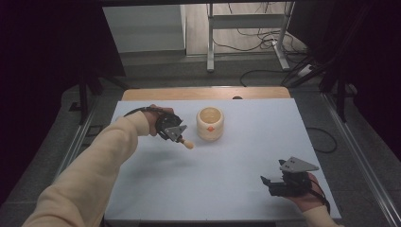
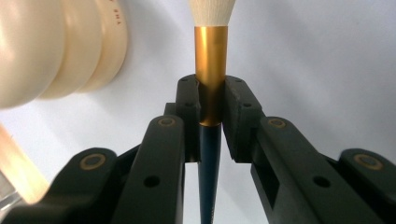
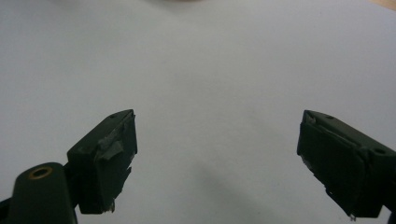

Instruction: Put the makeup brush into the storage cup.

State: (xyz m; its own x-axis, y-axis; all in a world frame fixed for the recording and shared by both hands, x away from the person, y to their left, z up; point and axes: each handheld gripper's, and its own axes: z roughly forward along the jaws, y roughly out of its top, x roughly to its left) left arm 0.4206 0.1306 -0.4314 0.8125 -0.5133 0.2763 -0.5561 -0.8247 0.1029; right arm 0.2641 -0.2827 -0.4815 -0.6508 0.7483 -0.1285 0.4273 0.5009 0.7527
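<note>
Nearest to me, my right gripper (image 1: 283, 182) rests at the near right part of the white table (image 1: 246, 189), well apart from the cream holder (image 1: 210, 124), its jaws spread wide with nothing between them but bare tabletop. My left gripper (image 2: 211, 105) hangs just left of that holder, jaws pinched tight on the brush (image 2: 211, 70), gripping where the gold ferrule meets the dark handle; the pale bristle head points away from the jaws and, from above, ends just beside the holder's wall without touching it. I judge the brush is being carried between table and holder. To do it well I would keep the grip on the ferrule so the handle cannot swivel, hold the brush clear above the holder's rim, and keep the bristles off the wall so the light holder is not tipped. Room is generous: open white surface lies on every side of the holder, with the table's edges far off.
</note>
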